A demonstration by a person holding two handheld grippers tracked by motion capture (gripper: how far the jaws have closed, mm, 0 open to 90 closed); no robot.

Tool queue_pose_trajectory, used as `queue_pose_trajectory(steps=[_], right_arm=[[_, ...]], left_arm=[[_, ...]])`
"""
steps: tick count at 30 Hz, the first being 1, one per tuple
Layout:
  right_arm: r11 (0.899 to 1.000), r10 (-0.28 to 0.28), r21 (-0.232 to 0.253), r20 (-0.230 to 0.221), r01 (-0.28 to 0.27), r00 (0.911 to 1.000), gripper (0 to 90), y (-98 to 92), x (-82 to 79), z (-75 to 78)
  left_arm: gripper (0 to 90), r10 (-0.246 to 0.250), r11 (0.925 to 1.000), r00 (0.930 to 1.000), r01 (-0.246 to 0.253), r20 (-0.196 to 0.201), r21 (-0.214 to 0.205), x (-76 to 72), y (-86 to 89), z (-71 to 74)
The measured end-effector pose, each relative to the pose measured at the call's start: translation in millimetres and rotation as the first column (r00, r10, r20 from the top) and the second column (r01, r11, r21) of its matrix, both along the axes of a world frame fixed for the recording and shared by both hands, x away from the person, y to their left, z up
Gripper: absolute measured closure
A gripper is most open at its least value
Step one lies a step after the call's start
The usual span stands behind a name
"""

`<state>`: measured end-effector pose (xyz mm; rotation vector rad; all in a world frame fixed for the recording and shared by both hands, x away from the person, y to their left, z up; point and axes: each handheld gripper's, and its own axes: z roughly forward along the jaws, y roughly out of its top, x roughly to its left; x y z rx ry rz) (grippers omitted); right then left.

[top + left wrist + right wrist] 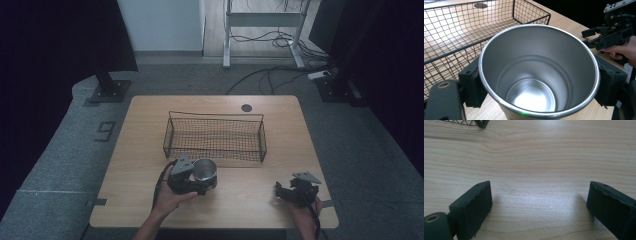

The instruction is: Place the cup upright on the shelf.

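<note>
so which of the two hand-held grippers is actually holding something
The left hand-held gripper: its pads press both sides of the steel cup just in front of the wire basket. The right hand-held gripper has open jaws with bare table between them.

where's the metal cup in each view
High view: metal cup front left, just before the wire basket.
Left gripper view: centre, between the fingers, seen from above.
Right gripper view: not in it.
Shared landmark: the wire basket; its corner is top left in the right gripper view.
</note>
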<state>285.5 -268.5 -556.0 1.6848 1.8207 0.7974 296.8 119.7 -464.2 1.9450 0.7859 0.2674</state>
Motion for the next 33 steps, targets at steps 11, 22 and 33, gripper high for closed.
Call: queue_pose_trajectory(steps=[11, 22, 33], right_arm=[[1.0, 0.0, 0.0, 0.0, 0.0, 1.0, 6.2, 0.0, 0.0, 0.0], [1.0, 0.0, 0.0, 0.0, 0.0, 1.0, 6.2, 0.0, 0.0, 0.0], [1.0, -0.002, 0.0, 0.001, 0.002, 1.0, 6.5, -0.1, -0.1, 0.0]], left_arm=[[16.0, 0.003, 0.9998, 0.9999, -0.003, -0.014, -0.02, 8.5, 5.0, 6.2], [16.0, 0.022, 0.9995, 0.9995, -0.023, -0.022, -0.022, 19.6, 12.0, 11.9], [16.0, 0.019, 0.9998, 0.9997, -0.019, -0.012, -0.009, 29.1, 9.0, 23.0]])
